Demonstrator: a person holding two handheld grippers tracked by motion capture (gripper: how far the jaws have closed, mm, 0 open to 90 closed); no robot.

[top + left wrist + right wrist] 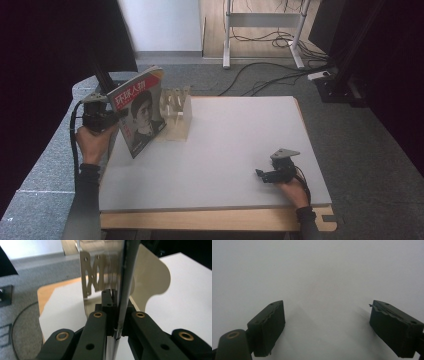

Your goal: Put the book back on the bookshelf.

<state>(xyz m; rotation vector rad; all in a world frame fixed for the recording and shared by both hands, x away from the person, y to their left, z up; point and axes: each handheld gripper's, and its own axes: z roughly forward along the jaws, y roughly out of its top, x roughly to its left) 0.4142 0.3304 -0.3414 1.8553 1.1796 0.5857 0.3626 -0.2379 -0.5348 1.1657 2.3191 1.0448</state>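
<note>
The magazine (139,111) is standing tilted at the bench's (235,150) far left corner, its lower corner hanging just past the left edge, its right side leaning close against the pale wooden rack (176,114). The left gripper (102,118) is gripping it from the left, fingers (97,325) clamped tight on its thin edge (125,290), seen edge-on in the left gripper view with the rack's curved dividers (152,277) just behind. The right gripper (272,172) is resting near the bench's near right edge, well apart from the magazine, its fingers (268,325) standing wide apart over bare white surface. Between the two grippers the bench is lying open.
</note>
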